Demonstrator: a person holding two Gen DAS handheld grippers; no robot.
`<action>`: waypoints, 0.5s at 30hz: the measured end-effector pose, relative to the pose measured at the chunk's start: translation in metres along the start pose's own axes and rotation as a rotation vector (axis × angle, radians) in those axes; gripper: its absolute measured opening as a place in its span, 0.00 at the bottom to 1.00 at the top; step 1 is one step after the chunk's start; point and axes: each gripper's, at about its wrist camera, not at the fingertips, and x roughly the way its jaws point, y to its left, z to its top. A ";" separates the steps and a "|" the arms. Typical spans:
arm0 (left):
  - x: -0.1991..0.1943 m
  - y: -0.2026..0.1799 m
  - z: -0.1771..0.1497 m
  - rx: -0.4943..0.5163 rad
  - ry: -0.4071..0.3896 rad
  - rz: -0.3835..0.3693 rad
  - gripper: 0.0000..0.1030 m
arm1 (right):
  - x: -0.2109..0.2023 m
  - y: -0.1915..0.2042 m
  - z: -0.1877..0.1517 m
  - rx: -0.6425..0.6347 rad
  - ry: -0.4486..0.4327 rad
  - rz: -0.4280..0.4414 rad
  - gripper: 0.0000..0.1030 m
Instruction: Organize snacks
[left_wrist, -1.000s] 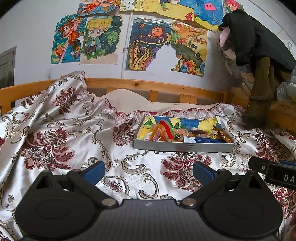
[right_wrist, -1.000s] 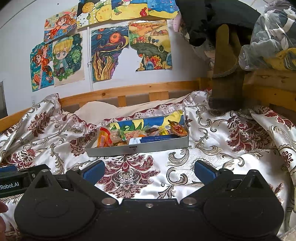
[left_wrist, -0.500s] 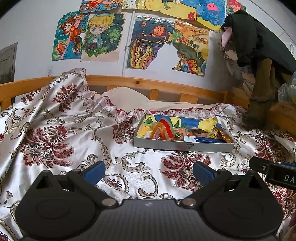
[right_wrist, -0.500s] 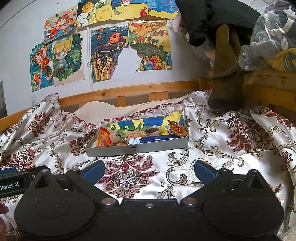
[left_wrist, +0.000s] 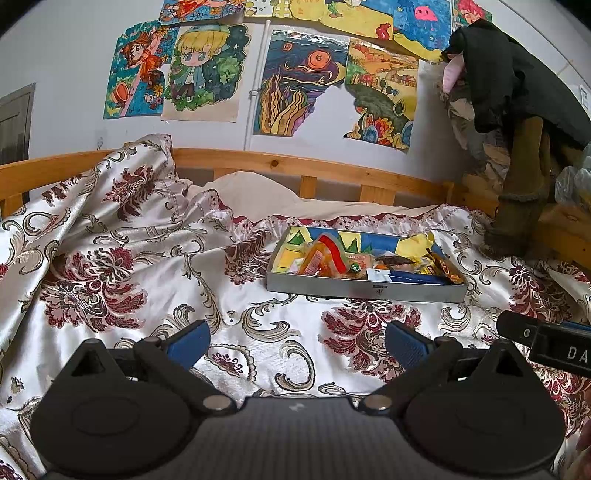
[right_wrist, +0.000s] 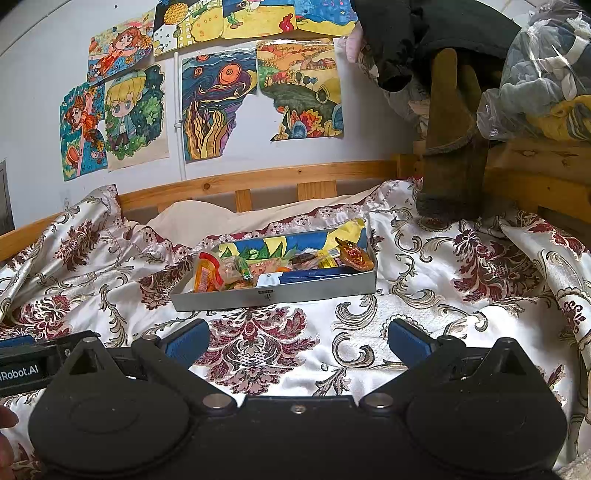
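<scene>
A shallow grey tin tray (left_wrist: 365, 291) (right_wrist: 273, 295) lies on the floral bedspread, lined with a colourful drawing and holding several wrapped snacks. Among them are an orange-and-red packet (left_wrist: 325, 258) (right_wrist: 207, 275), a dark blue packet (left_wrist: 413, 277) (right_wrist: 314, 275) and a red-brown wrapper (right_wrist: 356, 254). My left gripper (left_wrist: 297, 341) is open, low over the bedspread and short of the tray, with nothing between its blue pads. My right gripper (right_wrist: 297, 339) is open too, empty, in front of the tray. Each gripper's body shows at the other view's edge.
The satin bedspread (left_wrist: 110, 280) is rumpled at the left, with a cream pillow (left_wrist: 258, 192) behind the tray. A wooden bed rail (left_wrist: 295, 166) and a wall of drawings lie beyond. Dark clothes and a brown boot (left_wrist: 521, 195) stand at the right, beside bagged bedding (right_wrist: 546, 70).
The left wrist view has shifted slightly, so the tray and bed sit a little higher and closer. The right gripper has barely moved. Both grippers stay open.
</scene>
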 end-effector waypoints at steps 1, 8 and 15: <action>0.000 0.000 0.000 0.000 -0.001 0.000 1.00 | 0.000 0.000 0.000 0.000 -0.001 0.000 0.99; 0.000 -0.001 0.000 0.000 -0.002 0.004 1.00 | 0.000 0.000 0.000 0.000 -0.001 0.003 0.99; 0.000 -0.001 0.000 -0.002 -0.005 0.005 1.00 | 0.001 0.000 0.000 -0.001 0.000 0.008 0.99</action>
